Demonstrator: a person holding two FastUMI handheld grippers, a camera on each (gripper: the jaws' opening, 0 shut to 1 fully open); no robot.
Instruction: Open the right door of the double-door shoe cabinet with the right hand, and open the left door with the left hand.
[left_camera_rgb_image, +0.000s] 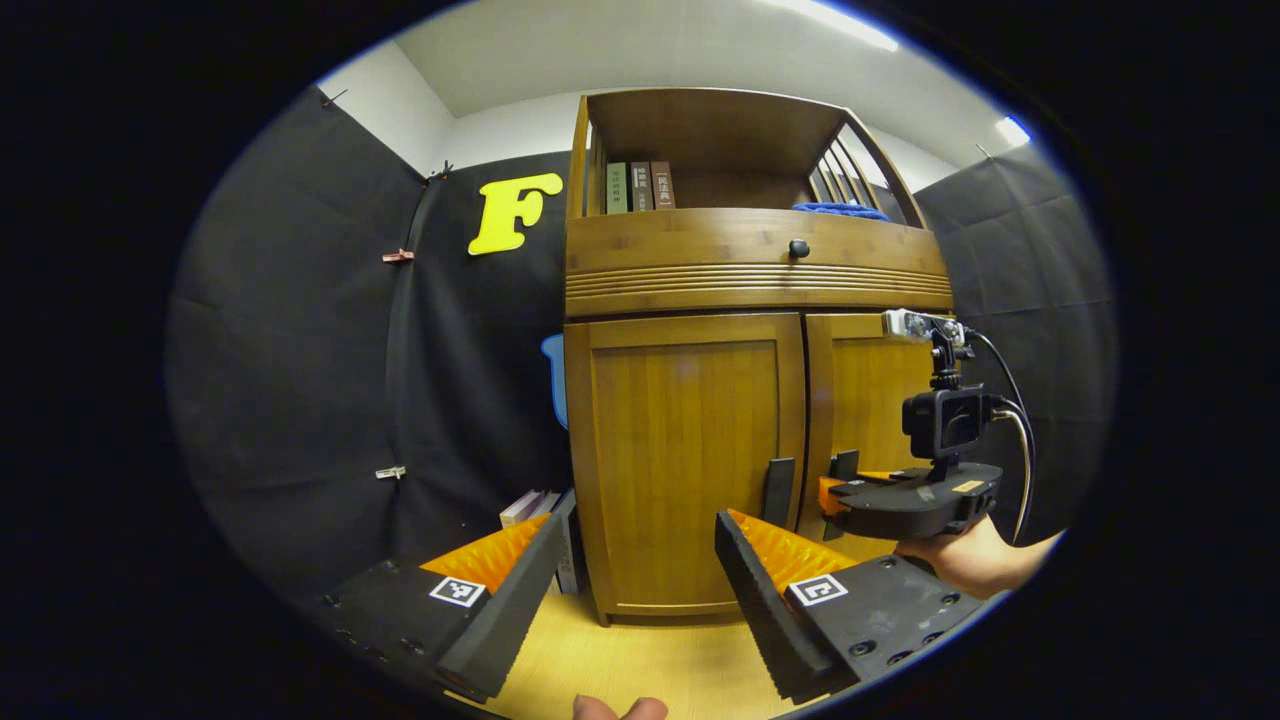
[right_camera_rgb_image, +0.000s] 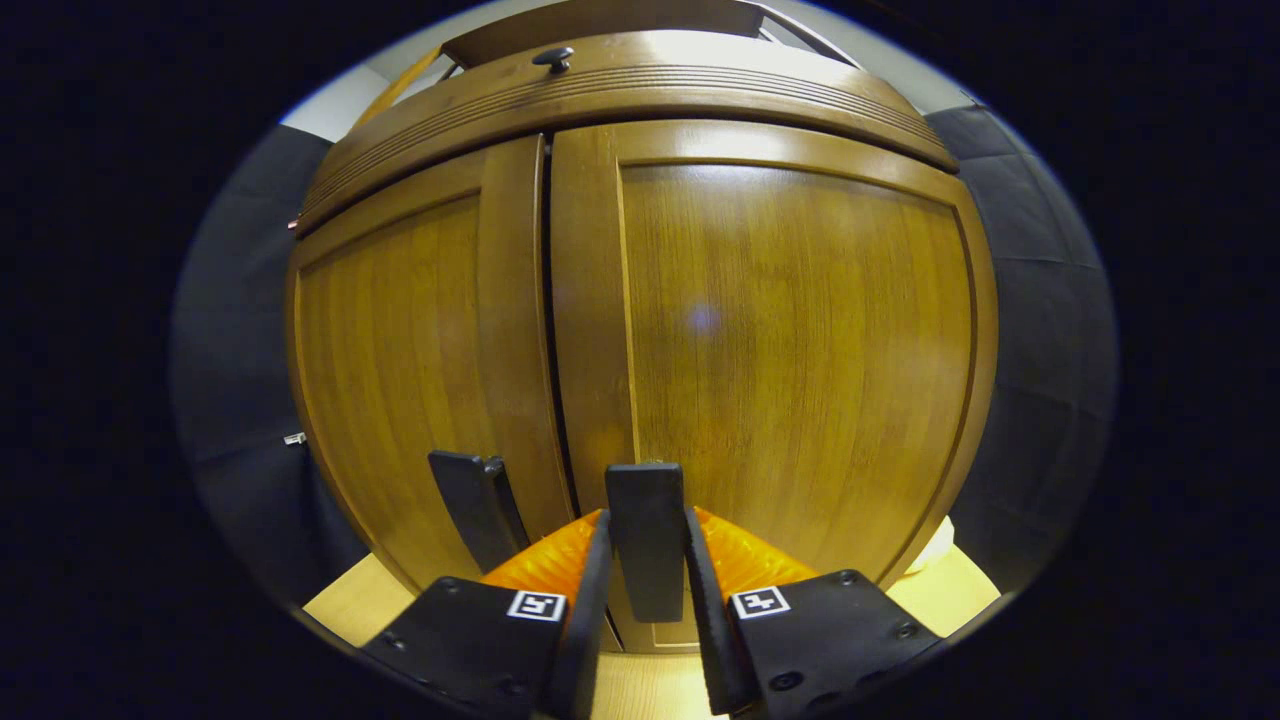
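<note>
A: Cabinet (left_camera_rgb_image: 740, 400) stands on the wood floor (left_camera_rgb_image: 620, 665) against the far black wall, both doors shut. Right door (right_camera_rgb_image: 790, 340) and left door (right_camera_rgb_image: 400, 360) meet at the centre seam, each with a dark upright handle beside it.

B: Right gripper (right_camera_rgb_image: 648, 560)?

A: Narrow, both fingers pressing on the right handle (right_camera_rgb_image: 648, 530). In the left gripper view it sits at the right door, low down, held by a hand (left_camera_rgb_image: 975, 560).

B: Left gripper (left_camera_rgb_image: 630, 570)?

A: Wide, holding nothing, well back from the left handle (left_camera_rgb_image: 778, 492), roughly in line with it.

B: Risks?

A: My read: the grip is on the lower part of a slim handle. A pull straight back instead of along the hinge arc could let the pads slip off. Second: the handles sit just beside each other across the seam, so if the left comes in while the right is at its handle, the grippers could bump.

B: Anything in the way?

A: Nothing I can see in the doors' swing on the floor. Some books or boxes (left_camera_rgb_image: 535, 505) lean on the floor left of the cabinet, near the left door's hinge side; a wide swing might reach them, can't tell. A blue thing (left_camera_rgb_image: 553, 375) pokes out behind the left edge.

B: Up top?

A: Drawer with knob (left_camera_rgb_image: 798, 248), open shelf with three books (left_camera_rgb_image: 640, 186) and a blue cloth (left_camera_rgb_image: 840, 210). None affect the doors.
</note>
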